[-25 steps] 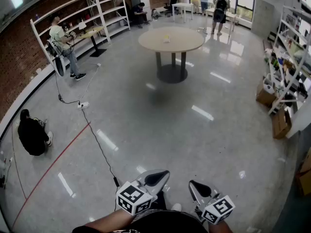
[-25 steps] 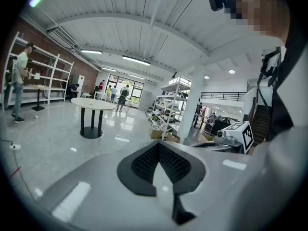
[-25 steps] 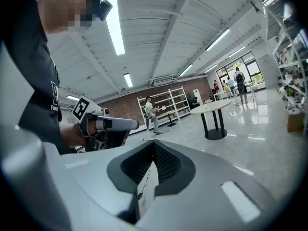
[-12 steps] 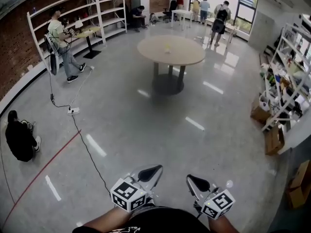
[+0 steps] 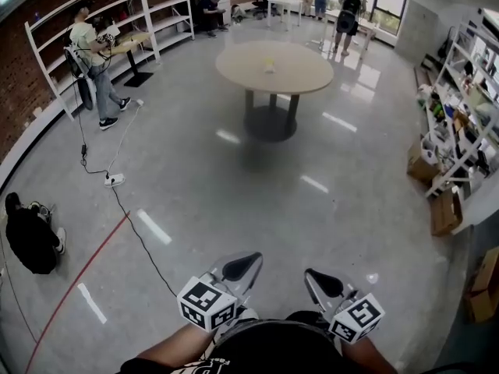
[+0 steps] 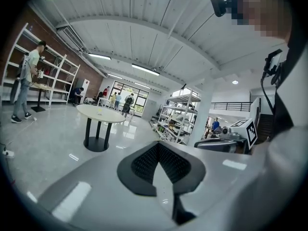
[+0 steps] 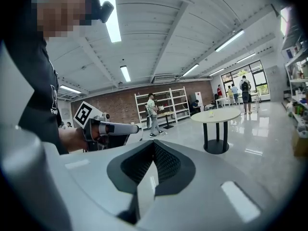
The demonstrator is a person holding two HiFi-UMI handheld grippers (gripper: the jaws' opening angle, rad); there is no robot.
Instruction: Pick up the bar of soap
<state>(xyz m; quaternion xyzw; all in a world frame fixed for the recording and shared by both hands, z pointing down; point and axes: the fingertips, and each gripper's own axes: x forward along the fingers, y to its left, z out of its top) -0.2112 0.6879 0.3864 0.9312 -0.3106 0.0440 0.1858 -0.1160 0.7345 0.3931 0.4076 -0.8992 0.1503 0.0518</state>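
Right by the person's body, the left claw with its black-and-white marker cube is shut tight and holds nothing. In the left gripper view its black ridged pads press together. Just beside it, the right claw is shut too, with nothing in it. Both hang over the shiny grey floor. A bit further off on the left, a thin red line runs across the floor, and a long black cable leads to a white plug box. A person in black clothes sits on the floor near the wall. On the right, brown cardboard boxes stand by tall white shelves full of things. Far ahead is the round light-brown bench on one dark foot. The small pale yellow bar of soap lies on top, near the middle, well apart from both claws. It is too small to see well.
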